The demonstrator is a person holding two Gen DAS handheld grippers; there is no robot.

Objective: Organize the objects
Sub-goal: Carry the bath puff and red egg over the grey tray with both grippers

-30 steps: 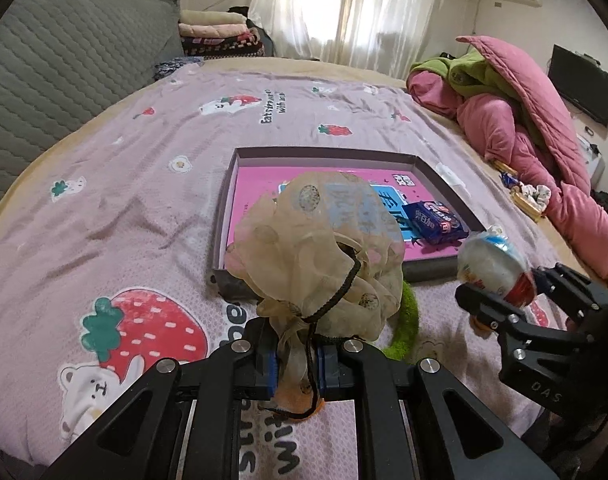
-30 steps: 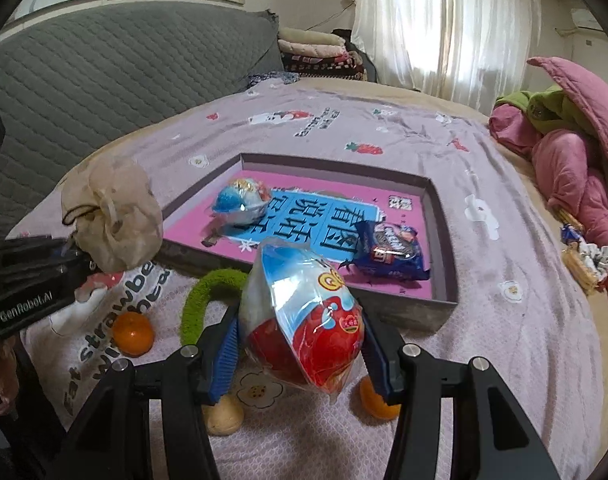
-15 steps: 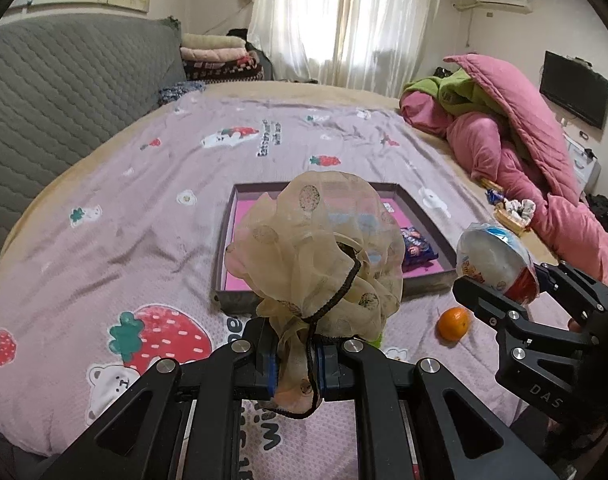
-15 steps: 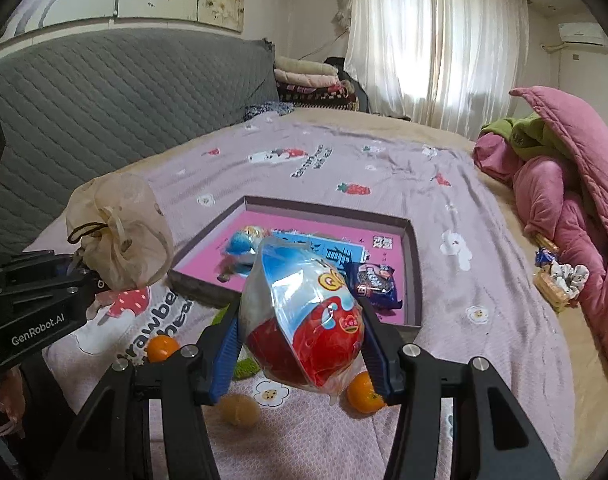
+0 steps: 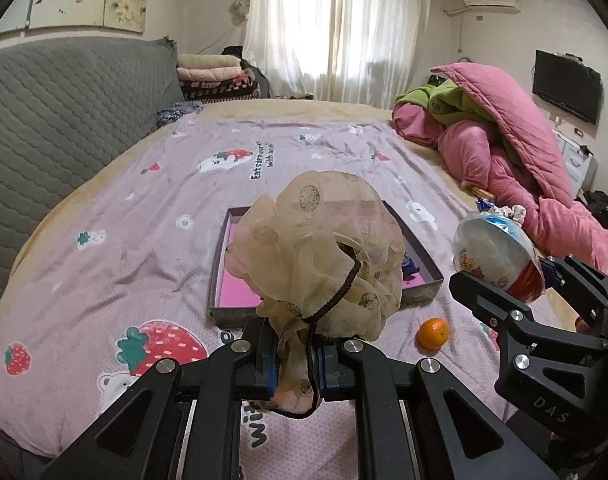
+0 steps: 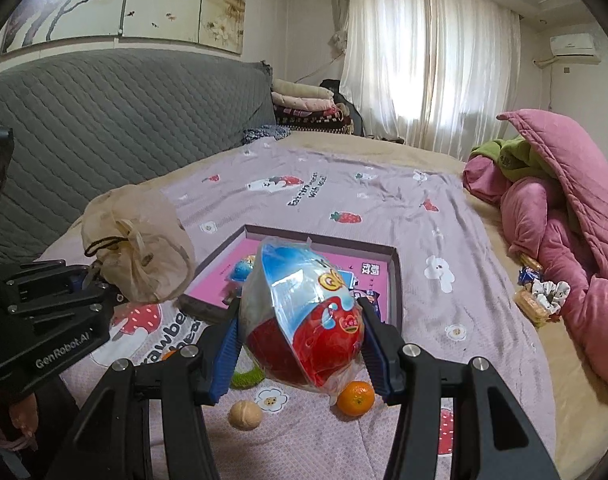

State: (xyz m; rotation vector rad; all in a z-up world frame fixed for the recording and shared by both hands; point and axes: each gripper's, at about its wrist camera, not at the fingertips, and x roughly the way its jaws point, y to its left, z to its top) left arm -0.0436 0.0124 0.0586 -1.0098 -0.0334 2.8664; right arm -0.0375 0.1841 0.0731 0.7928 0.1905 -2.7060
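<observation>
Left gripper (image 5: 296, 364) clamps sheer beige mesh pouch (image 5: 324, 256) upright; right gripper (image 6: 299, 344) grips glossy egg-shaped foil packet (image 6: 299, 320), tilted.

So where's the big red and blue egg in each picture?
Left wrist view: the wrapped egg is at the right edge, held up by the right gripper.
Right wrist view: the egg fills the bottom middle, squeezed between the fingers.
Shared landmark: the pink-lined tray on the bed behind it.
</observation>
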